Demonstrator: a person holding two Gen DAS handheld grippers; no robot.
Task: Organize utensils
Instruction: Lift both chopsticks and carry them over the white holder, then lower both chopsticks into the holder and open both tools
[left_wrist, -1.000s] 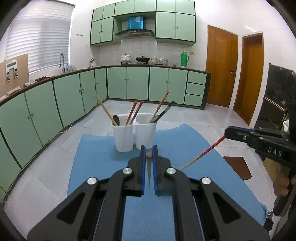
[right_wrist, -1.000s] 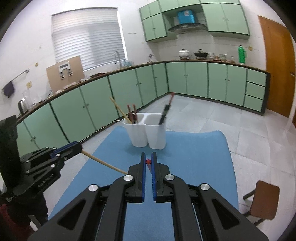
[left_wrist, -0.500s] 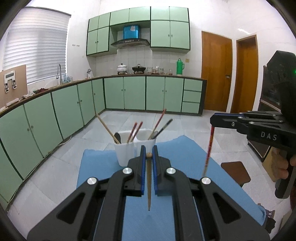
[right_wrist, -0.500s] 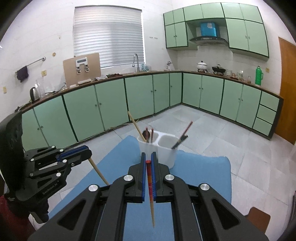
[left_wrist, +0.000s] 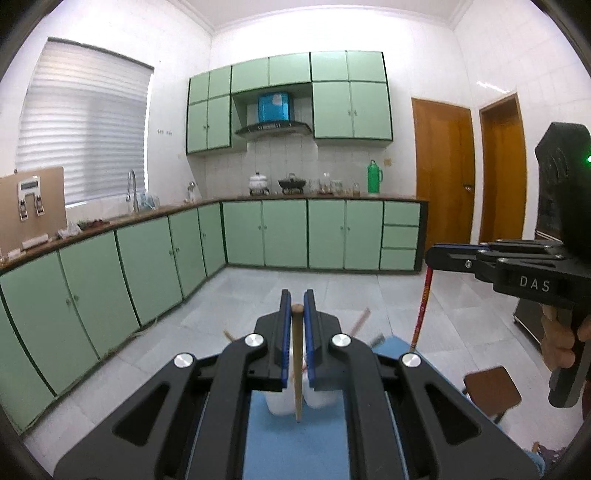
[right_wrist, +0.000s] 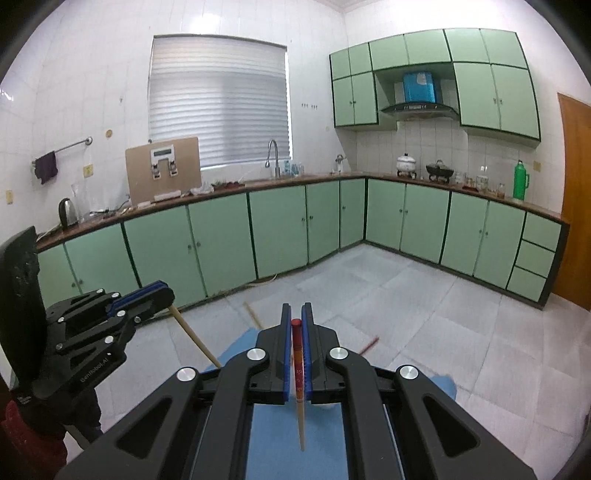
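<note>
My left gripper (left_wrist: 296, 308) is shut on a plain wooden chopstick (left_wrist: 297, 365) that hangs tip down. Behind its fingers shows the white two-cup utensil holder (left_wrist: 282, 404) on the blue mat (left_wrist: 288, 443), with chopstick ends poking out beside the jaws. My right gripper (right_wrist: 295, 321) is shut on a red-topped chopstick (right_wrist: 298, 373), also tip down above the mat (right_wrist: 295, 443). The right gripper shows in the left wrist view (left_wrist: 436, 253) with its red chopstick (left_wrist: 421, 310). The left gripper shows in the right wrist view (right_wrist: 162, 293) with its wooden chopstick (right_wrist: 194, 338).
Green kitchen cabinets (left_wrist: 266, 232) run along the far and left walls. A small brown stool (left_wrist: 491, 389) stands at the right of the mat. Two wooden doors (left_wrist: 443, 173) are at the right. Grey tiled floor (right_wrist: 406, 295) lies beyond the mat.
Both grippers have risen and tilted up, so the chopsticks now hang nearly straight down. The utensil holder has dropped out of open sight behind the fingers.
</note>
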